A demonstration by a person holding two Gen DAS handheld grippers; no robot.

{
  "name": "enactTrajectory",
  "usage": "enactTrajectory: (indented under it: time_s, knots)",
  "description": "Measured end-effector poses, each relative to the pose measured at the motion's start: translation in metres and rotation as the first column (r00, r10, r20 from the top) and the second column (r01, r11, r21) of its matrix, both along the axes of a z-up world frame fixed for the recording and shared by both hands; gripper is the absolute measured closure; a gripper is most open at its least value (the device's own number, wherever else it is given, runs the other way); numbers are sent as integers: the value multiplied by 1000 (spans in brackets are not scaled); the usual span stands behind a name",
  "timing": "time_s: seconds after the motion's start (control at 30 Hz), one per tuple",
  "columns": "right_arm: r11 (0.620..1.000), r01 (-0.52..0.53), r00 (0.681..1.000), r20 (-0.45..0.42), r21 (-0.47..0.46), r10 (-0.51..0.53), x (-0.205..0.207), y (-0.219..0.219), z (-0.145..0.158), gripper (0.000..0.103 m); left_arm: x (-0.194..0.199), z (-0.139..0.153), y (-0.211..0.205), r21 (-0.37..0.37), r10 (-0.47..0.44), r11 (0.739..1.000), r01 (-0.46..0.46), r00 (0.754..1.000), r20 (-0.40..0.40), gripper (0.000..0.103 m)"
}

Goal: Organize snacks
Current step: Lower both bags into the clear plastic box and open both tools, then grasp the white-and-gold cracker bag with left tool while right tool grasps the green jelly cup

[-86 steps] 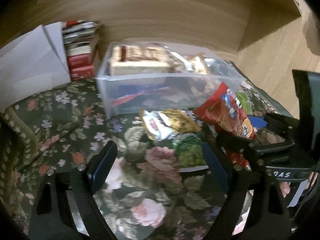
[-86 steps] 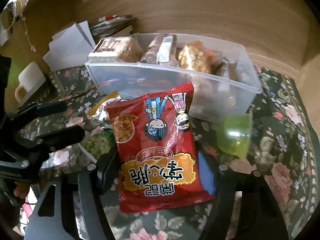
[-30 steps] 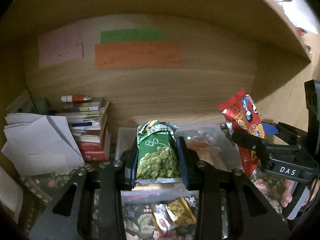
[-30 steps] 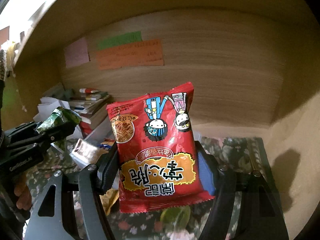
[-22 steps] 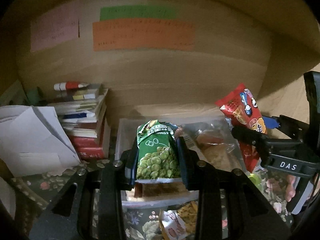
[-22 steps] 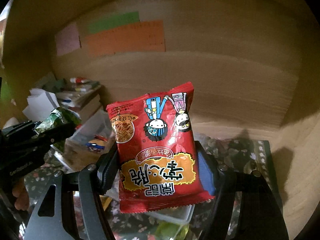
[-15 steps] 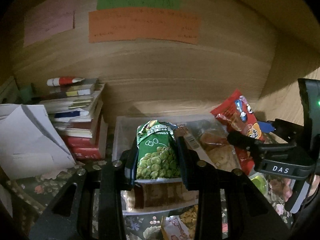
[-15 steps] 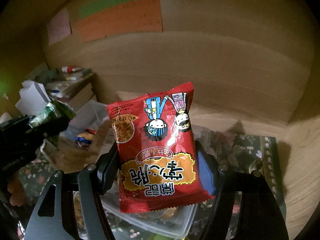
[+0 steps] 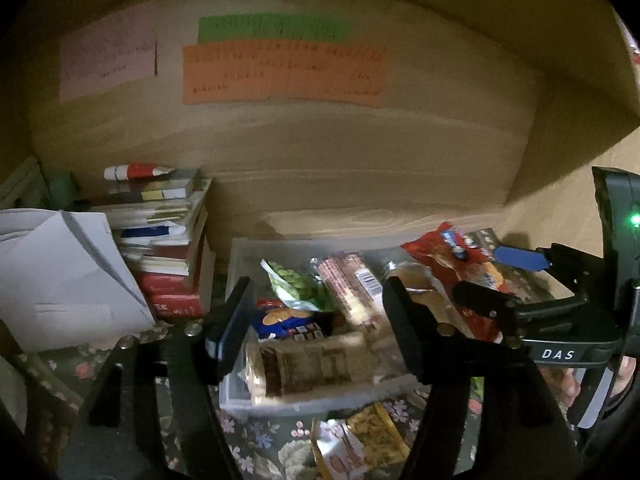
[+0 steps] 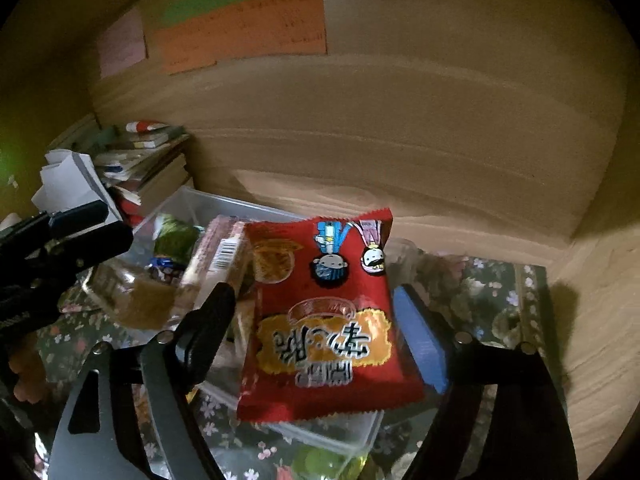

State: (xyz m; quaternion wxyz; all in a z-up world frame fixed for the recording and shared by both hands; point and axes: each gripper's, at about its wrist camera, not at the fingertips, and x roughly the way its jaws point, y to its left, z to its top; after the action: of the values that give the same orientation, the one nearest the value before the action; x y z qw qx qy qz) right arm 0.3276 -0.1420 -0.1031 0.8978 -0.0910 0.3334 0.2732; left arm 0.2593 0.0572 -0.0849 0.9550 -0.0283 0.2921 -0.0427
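the left hand-held gripper, jaws just spreading, is hovering empty over the clear bin; the green pea bag is lying inside at 12 o'clock. the right hand-held gripper, also widening, is flanking the red noodle packet above the bin's 3 o'clock end.

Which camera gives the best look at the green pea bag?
Left wrist: the pea bag lies in plain sight in the bin, between the open tongs. Right wrist shows only a blurred green patch at the bin's far end.
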Motion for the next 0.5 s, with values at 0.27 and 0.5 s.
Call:
enactTrajectory:
  time_s: [0.27, 0.5]
  knots:
    - [1000, 3, 998, 59, 31, -5, -33, -20, 16, 15, -35, 4, -5, 22, -6, 1000, 6, 1000, 11, 9]
    - [998, 37, 998, 51, 41, -39, -51, -44, 7, 10, -50, -21, -3, 17, 0, 1000, 2, 998, -68, 7]
